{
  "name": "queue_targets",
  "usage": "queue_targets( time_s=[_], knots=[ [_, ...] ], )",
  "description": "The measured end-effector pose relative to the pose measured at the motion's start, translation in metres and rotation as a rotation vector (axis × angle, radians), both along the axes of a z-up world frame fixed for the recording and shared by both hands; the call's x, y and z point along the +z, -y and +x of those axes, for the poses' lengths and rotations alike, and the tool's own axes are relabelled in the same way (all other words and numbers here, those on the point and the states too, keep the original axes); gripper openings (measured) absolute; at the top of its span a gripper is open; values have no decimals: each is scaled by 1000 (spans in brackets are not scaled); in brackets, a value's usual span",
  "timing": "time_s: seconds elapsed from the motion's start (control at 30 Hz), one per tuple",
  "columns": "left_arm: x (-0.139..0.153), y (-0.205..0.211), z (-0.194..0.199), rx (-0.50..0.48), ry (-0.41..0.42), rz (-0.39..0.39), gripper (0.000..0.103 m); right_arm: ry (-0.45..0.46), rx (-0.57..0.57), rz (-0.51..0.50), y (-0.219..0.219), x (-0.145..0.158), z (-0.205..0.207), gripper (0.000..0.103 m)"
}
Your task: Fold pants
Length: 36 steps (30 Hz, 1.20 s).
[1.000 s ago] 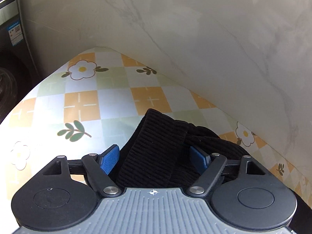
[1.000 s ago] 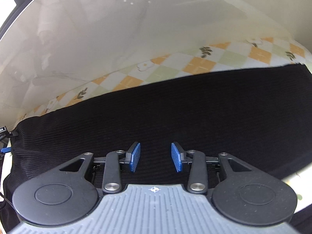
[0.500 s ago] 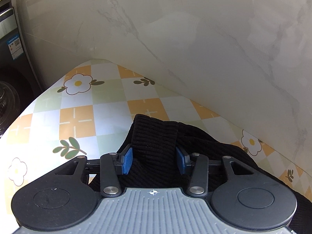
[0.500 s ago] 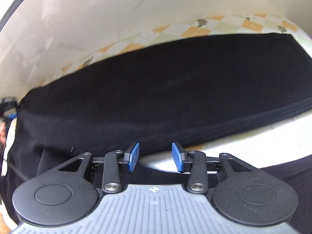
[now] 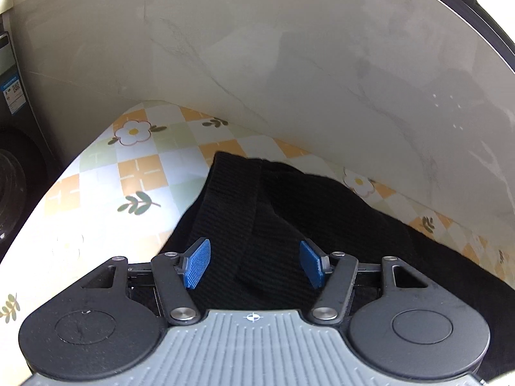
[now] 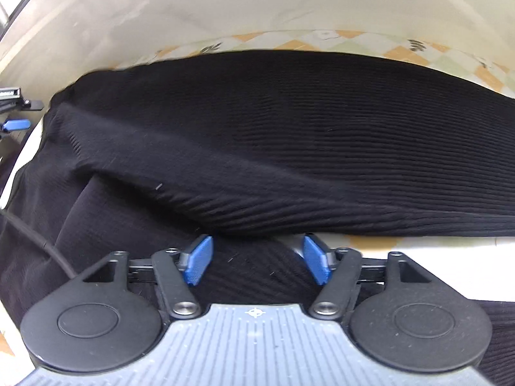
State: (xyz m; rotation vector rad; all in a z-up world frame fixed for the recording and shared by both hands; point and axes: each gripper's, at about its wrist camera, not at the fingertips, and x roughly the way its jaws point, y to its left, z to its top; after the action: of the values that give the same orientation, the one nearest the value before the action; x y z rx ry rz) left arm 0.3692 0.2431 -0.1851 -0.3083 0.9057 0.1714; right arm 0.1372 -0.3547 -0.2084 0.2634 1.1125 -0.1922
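Black ribbed pants (image 5: 289,212) lie on a table under a chequered flower-print cloth (image 5: 138,167). In the left wrist view one end of the pants bunches into a rounded fold close to the wall. My left gripper (image 5: 254,263) hovers over that fold; its jaws are opening, the cloth lies under and between the pads, and they do not press it. In the right wrist view the pants (image 6: 289,135) stretch across the table, one layer over another. My right gripper (image 6: 257,260) stands open over the near edge with cloth beneath it. The left gripper's blue pad (image 6: 16,124) shows at the far left.
A pale marbled wall (image 5: 289,64) rises right behind the table. A dark washing machine (image 5: 13,167) stands past the table's left edge. A black cable (image 6: 38,238) crosses the pants at the lower left of the right wrist view.
My left gripper closed in on the pants' end, then spread apart again and drew back upward. My right gripper slid from the middle of the pants to their near edge and rolled.
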Motion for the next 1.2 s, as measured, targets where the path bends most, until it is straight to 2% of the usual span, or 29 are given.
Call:
queue_targets(
  time_s=[0.03,0.1,0.27,0.43,0.57,0.6,0.67,0.73,0.87,0.9,0.97,1.1,1.2],
  knots=[
    [-1,4,-6,-21,-6,-7,64,-14,7,-14,-3,1,-3,33],
    [-5,13,-16,-55,-22,-19,64,-27,-1,37,-4,2,-12,17],
    [-16,43,-31,-159,-60,-72,64,11,12,99,-16,24,-46,14],
    [-23,88,-43,-319,-82,-94,64,98,51,94,-33,51,-78,14],
    [-34,126,-53,-439,-120,-128,64,150,77,105,-49,59,-99,14],
    [-36,136,-56,-464,-124,-118,65,161,77,116,-53,59,-103,14],
    [-38,155,-62,-500,-116,-85,73,165,75,142,-59,56,-108,14],
    [-37,172,-67,-515,-107,-53,77,159,77,164,-64,51,-112,14],
    [-25,198,-77,-557,-67,-59,78,155,69,196,-70,43,-116,14],
    [-20,204,-80,-574,-43,-50,78,159,65,205,-68,46,-130,14],
    [-17,218,-87,-614,-27,-25,78,161,55,219,-68,40,-127,14],
    [-41,246,-89,-612,-131,43,77,165,58,263,-55,41,-131,14],
    [-60,264,-93,-607,-150,149,77,158,83,297,-50,40,-128,14]
  ],
)
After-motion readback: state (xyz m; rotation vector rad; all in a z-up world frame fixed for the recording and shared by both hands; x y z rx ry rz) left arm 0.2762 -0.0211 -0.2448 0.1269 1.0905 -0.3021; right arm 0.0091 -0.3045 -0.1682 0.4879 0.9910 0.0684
